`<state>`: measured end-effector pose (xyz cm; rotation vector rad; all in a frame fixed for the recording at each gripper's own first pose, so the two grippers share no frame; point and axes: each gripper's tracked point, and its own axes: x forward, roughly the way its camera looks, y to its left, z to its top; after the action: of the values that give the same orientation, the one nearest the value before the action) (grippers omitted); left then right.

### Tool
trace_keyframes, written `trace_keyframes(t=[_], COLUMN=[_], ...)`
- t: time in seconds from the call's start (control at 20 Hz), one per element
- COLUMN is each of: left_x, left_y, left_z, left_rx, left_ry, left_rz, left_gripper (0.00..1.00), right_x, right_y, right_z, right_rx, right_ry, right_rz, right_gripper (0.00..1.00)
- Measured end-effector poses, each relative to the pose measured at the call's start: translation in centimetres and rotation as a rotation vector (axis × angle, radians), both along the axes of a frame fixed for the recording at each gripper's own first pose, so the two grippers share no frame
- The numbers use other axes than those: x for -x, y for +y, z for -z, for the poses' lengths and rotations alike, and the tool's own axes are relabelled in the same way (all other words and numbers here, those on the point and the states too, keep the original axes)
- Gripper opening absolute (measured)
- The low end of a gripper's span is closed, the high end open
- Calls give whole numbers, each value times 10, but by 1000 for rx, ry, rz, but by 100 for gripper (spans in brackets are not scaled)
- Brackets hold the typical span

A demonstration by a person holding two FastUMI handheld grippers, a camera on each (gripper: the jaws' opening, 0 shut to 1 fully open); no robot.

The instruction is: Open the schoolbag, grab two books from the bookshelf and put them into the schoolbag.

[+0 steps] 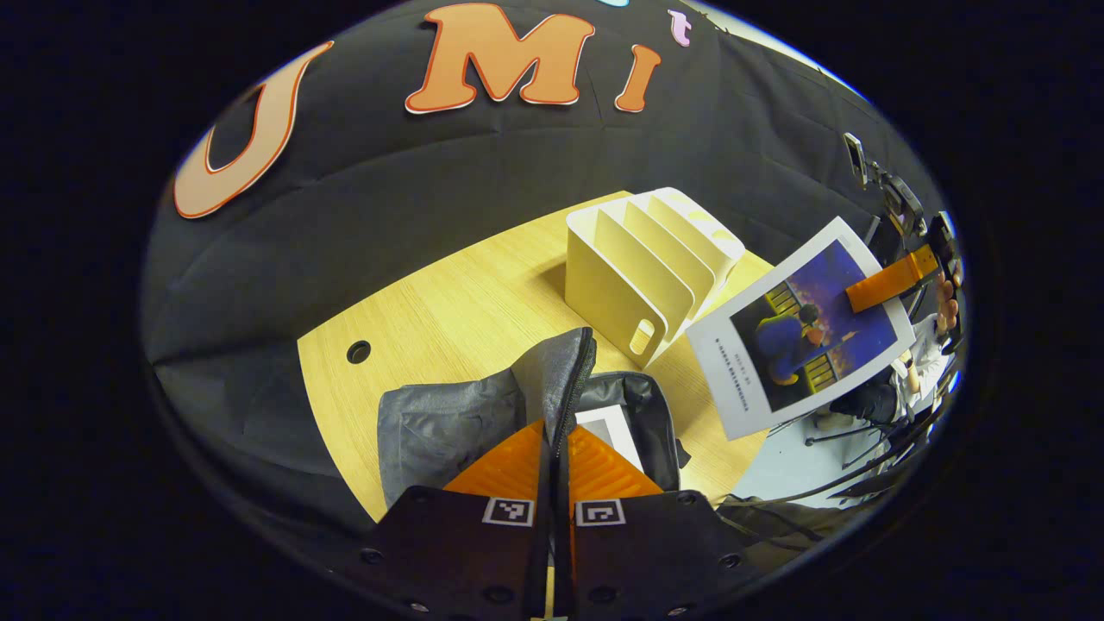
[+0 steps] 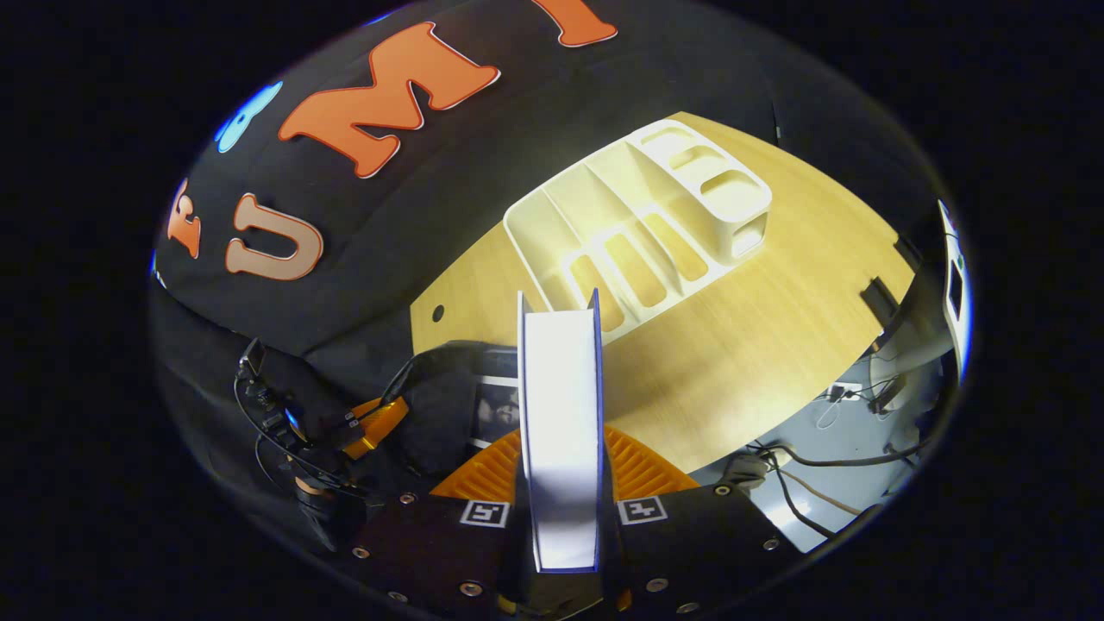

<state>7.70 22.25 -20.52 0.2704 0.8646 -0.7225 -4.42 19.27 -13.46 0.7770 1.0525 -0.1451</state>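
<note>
My left gripper (image 1: 556, 440) is shut on the raised zipper edge of the grey schoolbag (image 1: 448, 423), holding its mouth open. A white book (image 1: 612, 431) lies inside the bag. The cream bookshelf (image 1: 638, 267) stands behind it with bare slots. To the right a book with a blue picture cover (image 1: 802, 336) hangs in the air over the table's edge, pinched by the right gripper (image 1: 888, 280). In the right gripper view my right gripper (image 2: 561, 448) is shut on that book (image 2: 561, 388), seen edge-on above the open schoolbag (image 2: 448, 397). The left gripper (image 2: 371, 427) holds the bag's far side there.
The wooden table (image 1: 448, 293) has a cable hole (image 1: 358, 351) near its left end. The bookshelf (image 2: 638, 224) sits mid-table in the right gripper view. Cables (image 2: 802, 483) lie on the floor past the table's edge. Camera gear on a stand (image 1: 897, 198) is at the far right.
</note>
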Motion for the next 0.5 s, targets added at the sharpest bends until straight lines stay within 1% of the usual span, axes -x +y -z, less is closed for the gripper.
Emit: trace_keyframes(t=[0.25, 0.5], left_x=[1, 1], left_y=[4, 9], left_z=[-18, -31], left_rx=[5, 19], left_ry=[-32, -48], left_rz=[-19, -39], left_gripper=[4, 4], right_x=[-17, -33], right_y=[43, 87], right_z=[13, 40], right_rx=[-125, -222], right_ry=[-54, -62], right_rz=[-32, -55], right_gripper=[31, 31])
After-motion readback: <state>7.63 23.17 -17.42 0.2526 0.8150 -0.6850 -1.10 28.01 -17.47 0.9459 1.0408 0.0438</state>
